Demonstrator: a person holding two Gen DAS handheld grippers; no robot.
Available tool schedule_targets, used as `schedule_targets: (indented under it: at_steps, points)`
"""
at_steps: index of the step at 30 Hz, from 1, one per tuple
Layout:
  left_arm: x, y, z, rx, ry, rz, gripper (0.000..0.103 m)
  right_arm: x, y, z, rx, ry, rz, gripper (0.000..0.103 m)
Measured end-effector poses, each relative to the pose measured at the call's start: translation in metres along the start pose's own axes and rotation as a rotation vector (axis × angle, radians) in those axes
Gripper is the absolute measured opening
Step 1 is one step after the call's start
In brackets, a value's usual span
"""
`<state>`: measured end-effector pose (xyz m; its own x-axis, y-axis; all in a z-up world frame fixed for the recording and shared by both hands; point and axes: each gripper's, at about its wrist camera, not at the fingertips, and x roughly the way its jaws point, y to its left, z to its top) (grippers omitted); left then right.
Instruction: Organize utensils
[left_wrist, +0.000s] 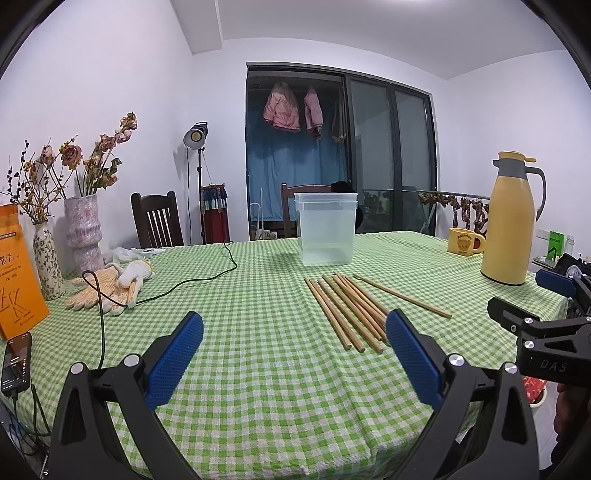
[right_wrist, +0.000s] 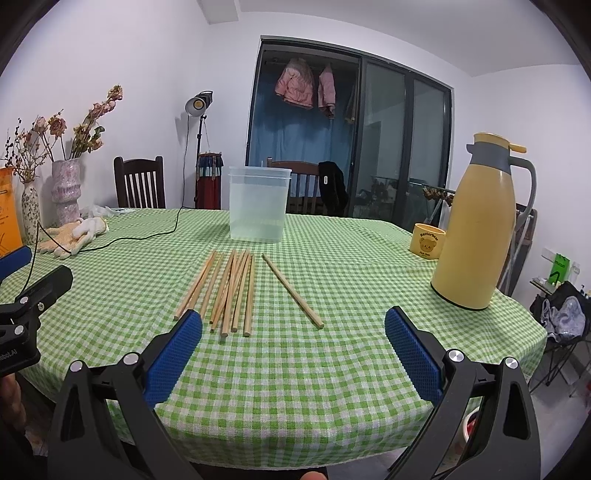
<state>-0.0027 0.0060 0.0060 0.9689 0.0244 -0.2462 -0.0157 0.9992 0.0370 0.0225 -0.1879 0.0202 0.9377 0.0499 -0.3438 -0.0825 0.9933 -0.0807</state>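
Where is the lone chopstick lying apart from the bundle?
In the right wrist view, the single chopstick lies diagonally on the tablecloth, right of the chopstick bundle, before the clear container.

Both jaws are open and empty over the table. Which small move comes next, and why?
Probably bring the right gripper forward and down onto the lone chopstick. It lies apart from the bundle of chopsticks, so it is easiest to pinch cleanly, and it sits nearly between the right jaws. The clear container behind stands empty.
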Motion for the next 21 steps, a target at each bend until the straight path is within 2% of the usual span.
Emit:
schedule_targets:
  at_steps: [16,21]
  points:
    - [0.008,0.004,0.002,-0.020,0.021,0.008,0.096,0.004,0.000,-0.001,-0.009,0.000,-0.008,0.095]
    - [0.021,0.004,-0.004,-0.025,0.050,0.007,0.096,0.016,-0.006,-0.009,0.006,0.034,-0.026,0.095]
